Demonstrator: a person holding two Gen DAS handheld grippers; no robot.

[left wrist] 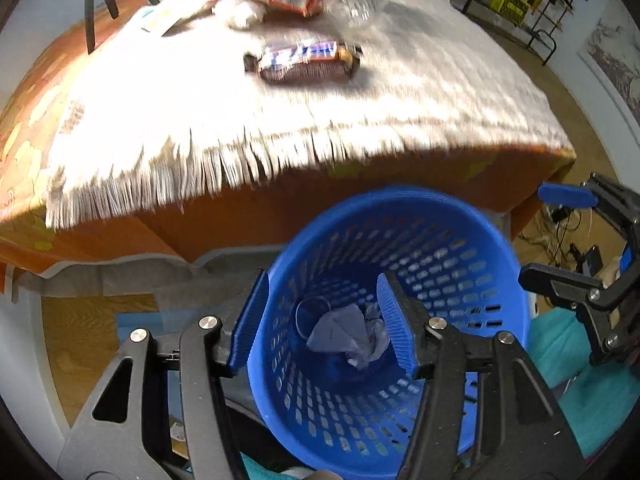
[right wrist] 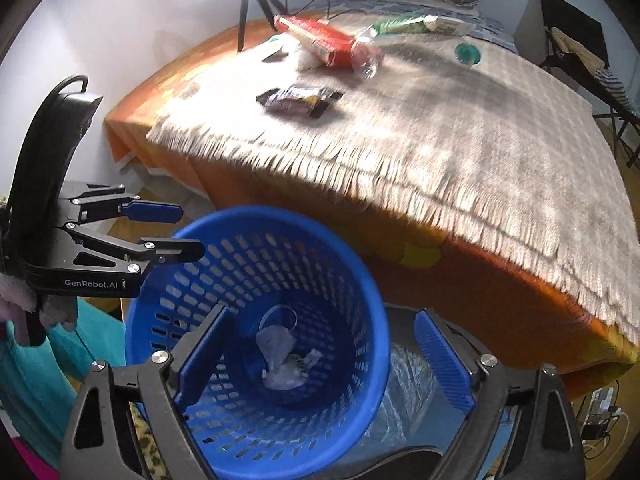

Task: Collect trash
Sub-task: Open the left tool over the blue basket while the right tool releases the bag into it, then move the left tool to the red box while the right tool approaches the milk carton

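Beside bed (left wrist: 280, 216): blue basket (left wrist: 496, 264) holds crumpled tissue (left wrist: 344, 336); both tools agape, empty.

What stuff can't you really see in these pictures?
- Crumpled scraps in the blue basket: too small and dim in both views to tell what they are.
- Candy bar wording: blurred in the left view, too small in the right.
- Basket's base: cut off behind the left hand-held gripper and the right hand-held gripper.

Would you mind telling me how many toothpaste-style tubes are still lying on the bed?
2. A red and beige tube lies at the far side of the fringed blanket, and a green and white tube lies just behind it. Others may be hidden.
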